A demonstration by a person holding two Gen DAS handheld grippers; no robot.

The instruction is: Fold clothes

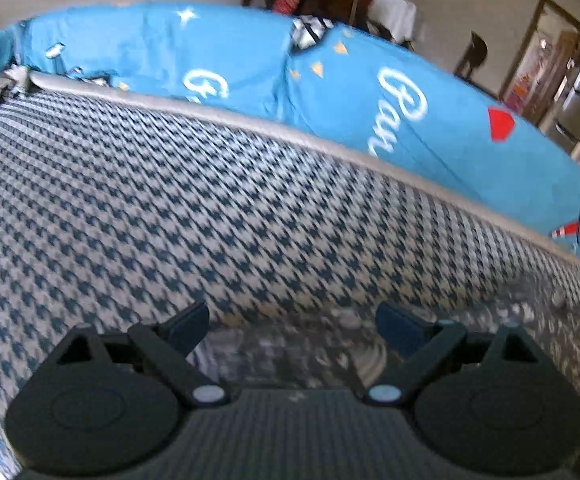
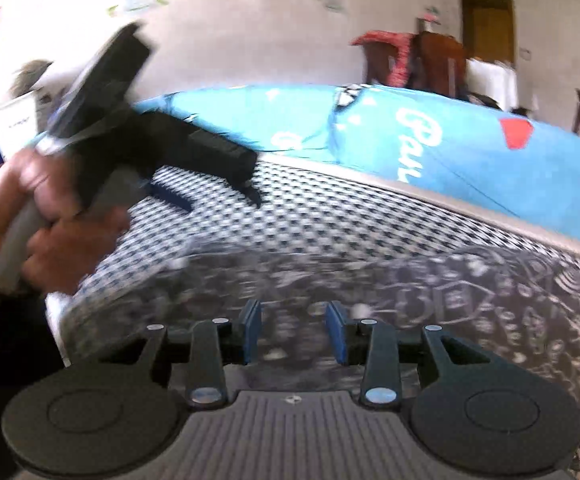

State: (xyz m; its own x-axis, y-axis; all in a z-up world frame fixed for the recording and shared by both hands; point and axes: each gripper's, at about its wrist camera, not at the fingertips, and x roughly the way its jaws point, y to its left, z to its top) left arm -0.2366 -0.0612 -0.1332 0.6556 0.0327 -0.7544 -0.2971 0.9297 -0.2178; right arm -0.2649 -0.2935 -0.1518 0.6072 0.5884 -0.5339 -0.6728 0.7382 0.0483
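A dark grey garment (image 2: 449, 300) with a white doodle print lies spread on the houndstooth bed cover (image 2: 329, 220). My right gripper (image 2: 294, 332) hovers just over the garment's near part, open, with nothing between its blue pads (image 2: 252, 330). In the left wrist view the left gripper (image 1: 291, 320) is wide open over the garment's (image 1: 509, 320) blurred edge. The right wrist view also shows the left gripper (image 2: 214, 196), held by a hand (image 2: 50, 224) at the left, above the bed cover.
The blue-and-white houndstooth cover (image 1: 170, 200) has a grey piped edge (image 1: 329, 140). Beyond it lie blue cushions (image 1: 429, 112) with white script and a red shape. Behind are a wall, brown furniture (image 2: 437, 60) and a wooden door (image 2: 487, 28).
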